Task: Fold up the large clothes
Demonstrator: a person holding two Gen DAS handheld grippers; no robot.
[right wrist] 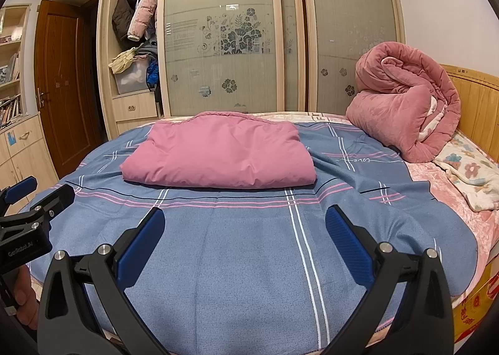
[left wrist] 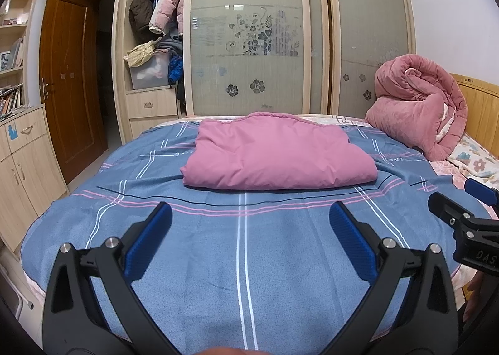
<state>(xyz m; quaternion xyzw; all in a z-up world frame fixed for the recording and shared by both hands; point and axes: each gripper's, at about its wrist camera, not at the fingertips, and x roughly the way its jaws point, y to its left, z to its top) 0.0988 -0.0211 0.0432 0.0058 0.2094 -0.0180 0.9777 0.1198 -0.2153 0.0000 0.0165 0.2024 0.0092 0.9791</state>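
The folded pink garment (left wrist: pixel 279 158) lies well beyond both grippers' (left wrist: pixel 249 224) (right wrist: pixel 244 227) wide-spread, empty jaws.

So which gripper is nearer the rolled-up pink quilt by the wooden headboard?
Right. The right gripper is on the rolled-up pink quilt's side of the bed; the left gripper is further away, on the wardrobe side.

My fingers (left wrist: pixel 156 239) are matt black plastic with ribbed blue pads and bright metal pins. The folded pink garment (left wrist: pixel 277 155) is smooth, faintly sheened padded cloth. Beneath it, the blue sheet (left wrist: pixel 280 261) is matt woven cloth with a slightly flecked surface and printed stripes. The rolled pink quilt (left wrist: pixel 418 105) looks plush and stitched. The wardrobe doors (left wrist: pixel 249 43) are frosted glass in pale wood-grain frames; the room door (left wrist: pixel 68 80) is glossy brown wood.
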